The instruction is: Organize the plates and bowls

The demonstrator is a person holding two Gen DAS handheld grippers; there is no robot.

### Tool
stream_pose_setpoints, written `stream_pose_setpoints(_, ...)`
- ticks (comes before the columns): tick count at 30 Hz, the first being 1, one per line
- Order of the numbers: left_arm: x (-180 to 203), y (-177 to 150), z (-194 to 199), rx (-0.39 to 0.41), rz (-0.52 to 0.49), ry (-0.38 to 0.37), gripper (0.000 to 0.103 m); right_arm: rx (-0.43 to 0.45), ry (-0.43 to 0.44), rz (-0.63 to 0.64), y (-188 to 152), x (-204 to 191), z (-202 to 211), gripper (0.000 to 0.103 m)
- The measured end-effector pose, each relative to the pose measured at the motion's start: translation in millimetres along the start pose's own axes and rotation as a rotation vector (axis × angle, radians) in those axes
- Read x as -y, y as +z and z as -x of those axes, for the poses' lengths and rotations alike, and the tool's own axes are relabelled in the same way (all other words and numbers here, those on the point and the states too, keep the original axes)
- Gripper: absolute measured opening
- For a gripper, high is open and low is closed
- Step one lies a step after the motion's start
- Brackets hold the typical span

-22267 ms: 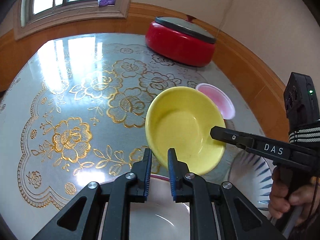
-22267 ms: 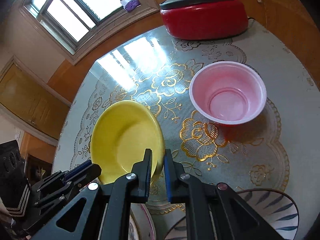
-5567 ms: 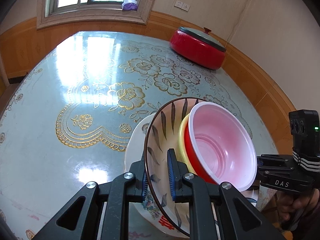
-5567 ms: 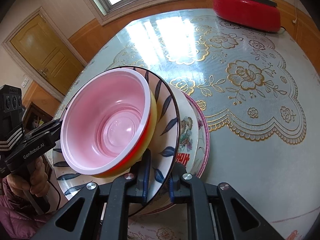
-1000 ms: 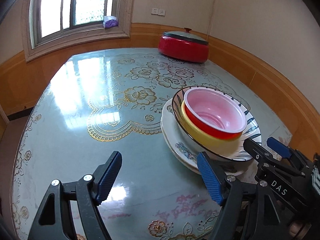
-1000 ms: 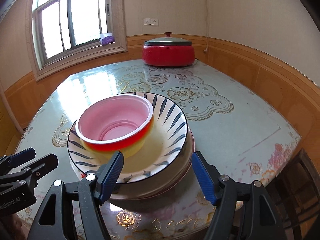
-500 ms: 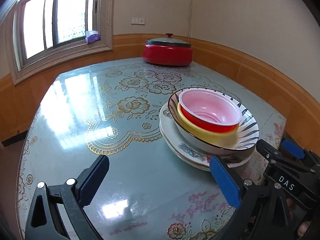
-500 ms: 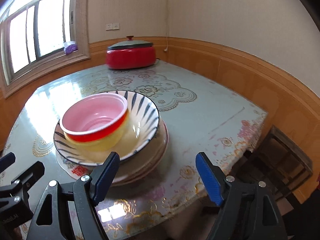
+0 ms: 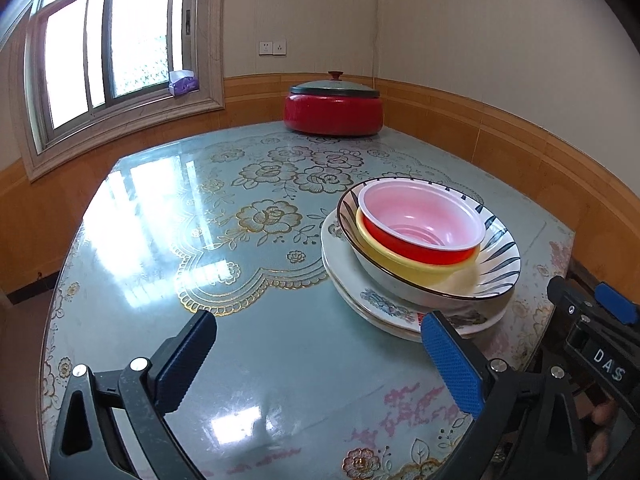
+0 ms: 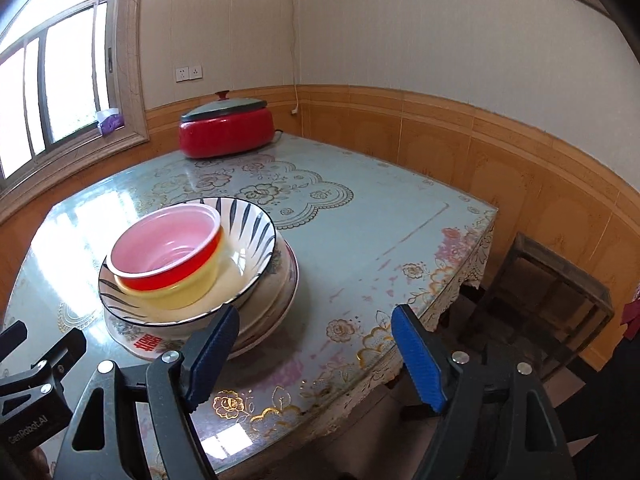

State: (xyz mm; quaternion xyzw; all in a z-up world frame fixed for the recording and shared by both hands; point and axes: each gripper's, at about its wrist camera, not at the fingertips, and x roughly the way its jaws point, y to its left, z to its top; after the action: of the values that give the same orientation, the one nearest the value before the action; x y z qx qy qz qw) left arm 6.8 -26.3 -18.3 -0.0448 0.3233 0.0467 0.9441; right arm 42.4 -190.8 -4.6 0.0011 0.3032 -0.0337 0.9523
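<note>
A stack stands on the table (image 9: 192, 248): flowered white plates (image 9: 384, 308) at the bottom, then a blue-striped bowl (image 9: 496, 264), a yellow bowl (image 9: 400, 264) and a red bowl with a pink inside (image 9: 420, 220) on top. My left gripper (image 9: 316, 318) is open and empty, low over the table just short of the stack's near left side. My right gripper (image 10: 315, 312) is also open and empty, near the stack's right side, the plates (image 10: 280, 280) behind its left finger. In the right wrist view the pink bowl (image 10: 168, 240) leans slightly in the striped bowl (image 10: 248, 220).
A red lidded pot (image 9: 334, 114) sits at the table's far end by the wall. The table's near corner (image 10: 440, 312) drops off to the right, with a wooden stool (image 10: 552, 280) beside it. The other gripper (image 9: 592, 320) shows at the right edge of the left wrist view.
Both grippers' jaws have spread wider and drawn back from the stack. The right wrist view has swung right, bringing the table corner and stool into sight. The stack has stayed put.
</note>
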Motion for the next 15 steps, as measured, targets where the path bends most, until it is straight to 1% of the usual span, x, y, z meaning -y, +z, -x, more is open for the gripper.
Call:
stream_pose_setpoints(3, -1, -3, 7, 0.027, 0.001, -0.007, 0.103, -0.013, 0.038, 0.012, -6, -10, 4, 0.08)
stream_pose_setpoints(6, -4, -5, 13, 0.041, 0.012, -0.017, 0.103, -0.014, 0.031, 0.054, -11, -21, 7, 0.08)
stream_pose_setpoints(13, -4, -10, 18, 0.038, 0.007, 0.024, 0.103, -0.011, 0.041, 0.05, -16, -26, 12, 0.08)
stream_pose_setpoints(15, -4, -11, 20, 0.044, 0.01, 0.017, 0.103, -0.009, 0.039, 0.052, -17, -28, 13, 0.08)
